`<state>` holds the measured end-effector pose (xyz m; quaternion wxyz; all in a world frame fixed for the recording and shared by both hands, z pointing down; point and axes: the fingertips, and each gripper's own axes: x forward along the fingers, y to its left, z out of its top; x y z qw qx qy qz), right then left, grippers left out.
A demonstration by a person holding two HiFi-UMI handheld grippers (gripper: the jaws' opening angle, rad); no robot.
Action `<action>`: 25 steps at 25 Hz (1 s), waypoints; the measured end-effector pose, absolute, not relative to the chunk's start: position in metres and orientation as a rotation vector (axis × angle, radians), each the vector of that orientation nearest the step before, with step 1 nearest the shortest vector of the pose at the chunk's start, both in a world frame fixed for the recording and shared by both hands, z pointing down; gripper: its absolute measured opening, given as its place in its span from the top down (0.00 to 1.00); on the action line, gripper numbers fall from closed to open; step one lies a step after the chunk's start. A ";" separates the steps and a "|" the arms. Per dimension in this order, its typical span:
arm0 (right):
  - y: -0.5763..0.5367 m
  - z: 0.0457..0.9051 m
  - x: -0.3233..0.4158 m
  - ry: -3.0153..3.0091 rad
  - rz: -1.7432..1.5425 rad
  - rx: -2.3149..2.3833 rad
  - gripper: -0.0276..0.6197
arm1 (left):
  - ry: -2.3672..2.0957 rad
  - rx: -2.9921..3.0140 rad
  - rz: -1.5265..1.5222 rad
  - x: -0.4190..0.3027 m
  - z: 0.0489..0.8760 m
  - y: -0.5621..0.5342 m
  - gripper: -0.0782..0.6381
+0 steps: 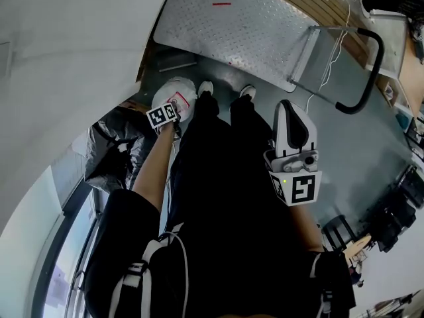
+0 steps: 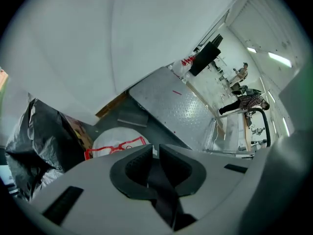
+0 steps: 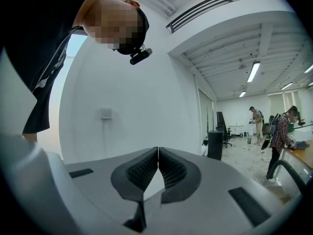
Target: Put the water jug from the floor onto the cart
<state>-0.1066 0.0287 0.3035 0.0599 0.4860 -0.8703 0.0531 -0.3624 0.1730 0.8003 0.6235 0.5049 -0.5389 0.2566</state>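
Grey floor [image 1: 361,148]: water jug [image 1: 179,95] at ten o'clock, cart [image 1: 232,25] at twelve. My left claw [image 2: 154,150] hangs pinched shut over the jug; I'd open wide before descending. Right claw [image 3: 158,152] closed, empty.

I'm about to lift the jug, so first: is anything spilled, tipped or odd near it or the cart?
Nothing stands out. The water jug seems upright on the floor with no wet patch around it. The cart sits flat, and a crumpled black bag lies beside the jug.
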 end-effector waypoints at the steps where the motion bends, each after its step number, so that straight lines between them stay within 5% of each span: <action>1: 0.031 0.306 -0.104 -2.623 0.170 1.481 0.93 | -1.212 1.150 0.592 -0.361 0.807 0.178 0.83; 3: 0.033 0.310 -0.097 -2.594 0.180 1.505 0.93 | -1.170 1.144 0.607 -0.355 0.818 0.183 0.72; 25: 0.027 0.378 -0.054 -2.500 0.160 1.573 0.93 | -1.122 1.100 0.640 -0.329 0.922 0.175 0.70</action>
